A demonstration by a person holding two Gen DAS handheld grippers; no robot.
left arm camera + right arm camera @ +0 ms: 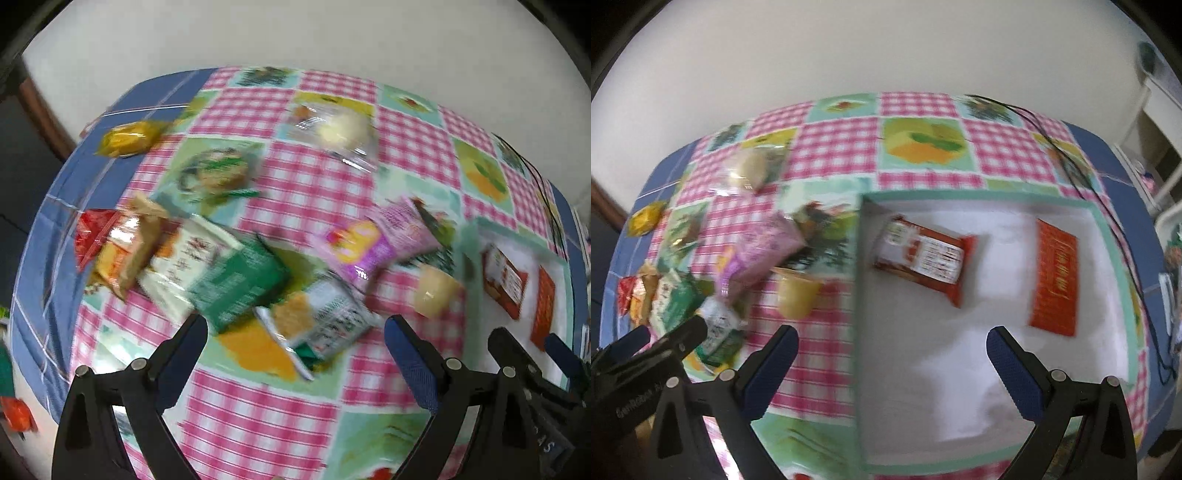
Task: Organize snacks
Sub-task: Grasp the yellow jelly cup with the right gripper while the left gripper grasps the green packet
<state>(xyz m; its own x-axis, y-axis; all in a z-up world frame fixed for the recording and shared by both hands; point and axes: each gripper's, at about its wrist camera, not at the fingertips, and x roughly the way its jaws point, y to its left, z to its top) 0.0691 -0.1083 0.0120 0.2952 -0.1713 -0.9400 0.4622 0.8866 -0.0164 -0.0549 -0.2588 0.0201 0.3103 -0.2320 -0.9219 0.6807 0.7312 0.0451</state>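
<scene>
Snack packets lie scattered on a checked tablecloth. In the left wrist view my left gripper (295,354) is open above a silver and orange packet (325,317), with a green box (236,284), a pink packet (373,240) and a yellow pudding cup (434,291) nearby. In the right wrist view my right gripper (892,363) is open and empty over the near left edge of a white tray with a mint rim (1108,229). The tray holds a red packet with a white label (923,258) and a flat orange packet (1054,280).
A yellow wrapped snack (127,138) and a clear-wrapped pale bun (343,129) lie farther back. A red and orange bag pile (114,247) sits at the left. A black cable (1067,155) runs along the table's right side. A wall stands behind the table.
</scene>
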